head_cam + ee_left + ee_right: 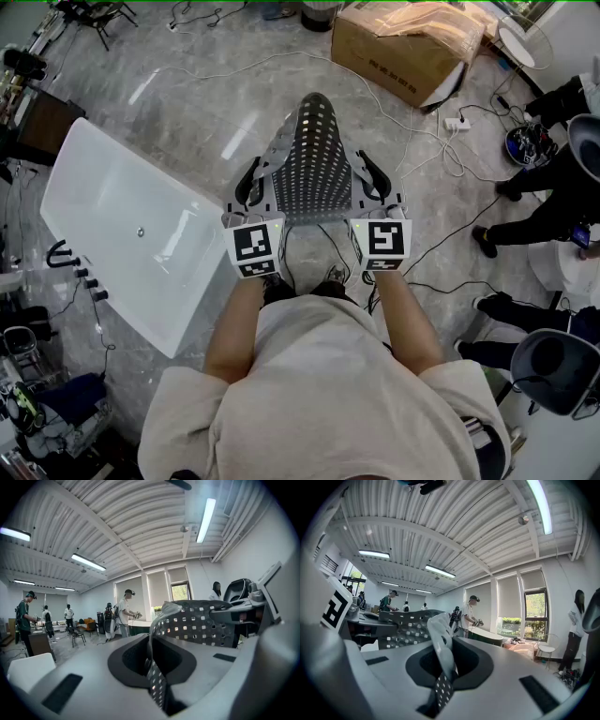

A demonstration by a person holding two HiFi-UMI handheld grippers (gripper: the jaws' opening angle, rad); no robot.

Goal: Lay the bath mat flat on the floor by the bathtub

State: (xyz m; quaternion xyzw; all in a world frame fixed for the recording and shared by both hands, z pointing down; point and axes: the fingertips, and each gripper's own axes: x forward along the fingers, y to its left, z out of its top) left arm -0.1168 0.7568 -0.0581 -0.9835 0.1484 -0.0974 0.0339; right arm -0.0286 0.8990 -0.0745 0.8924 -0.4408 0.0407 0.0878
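Bath mat (pixel 314 159) edge clamped in closed left gripper (pixel 152 667), right gripper (pixel 443 677) | bathtub (pixel 122 216) rim near, leftward

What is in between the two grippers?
The bath mat, grey and full of holes. The left gripper and the right gripper each pinch one side of it. The head view shows it best.
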